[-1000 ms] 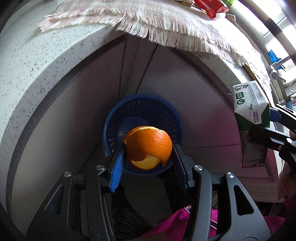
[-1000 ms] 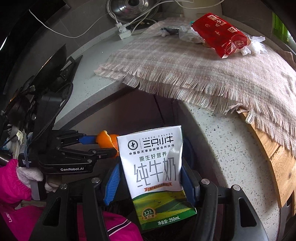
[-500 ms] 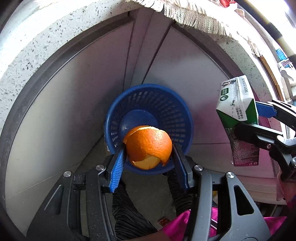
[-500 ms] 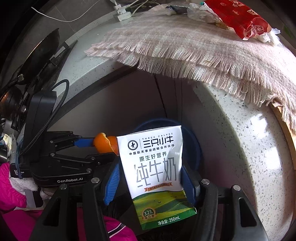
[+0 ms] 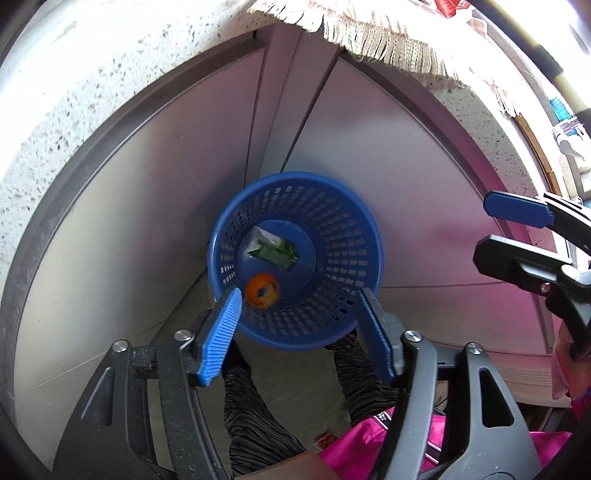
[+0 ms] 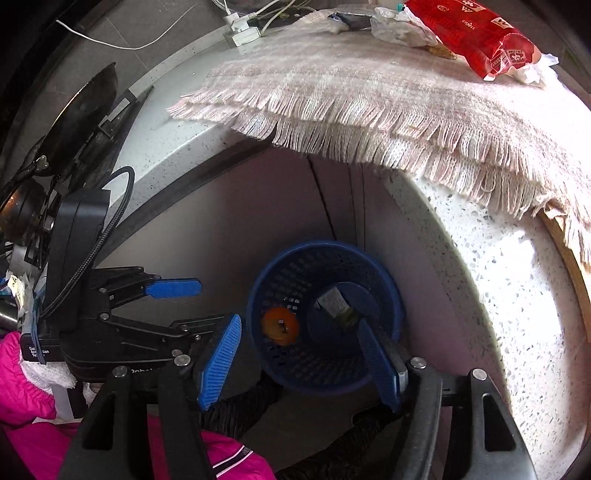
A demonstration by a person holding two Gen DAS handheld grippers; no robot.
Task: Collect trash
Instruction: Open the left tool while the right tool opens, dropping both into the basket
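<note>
A blue perforated basket [image 5: 343, 229] [image 6: 291, 266] stands on the floor against grey cabinet doors. Inside it lie an orange peel [image 5: 263, 290] [image 6: 280, 325] and a white-and-green milk carton [image 5: 273, 248] [image 6: 335, 303]. My left gripper [image 5: 297, 295] hovers straight above the basket, its jaws opening, nothing between its blue pads. My right gripper [image 6: 299, 325] hangs above the basket too, jaws opening and empty. Each gripper shows in the other's view: the right one [image 5: 517, 229] at the right edge, the left one [image 6: 184, 302] at the left.
A fringed pale cloth [image 6: 369, 96] covers the speckled countertop [image 6: 498, 280] above. On it lie a red snack bag [image 6: 480, 40] and crumpled white wrappers [image 6: 402, 29]. A white power strip [image 6: 242, 33] with cables sits at the back. Pink sleeves and dark trousers fill the bottom.
Both grippers let go: the orange peel dropped out of the left one and the milk carton out of the right one, both into the blue basket. Both pairs of jaws stand wider.
</note>
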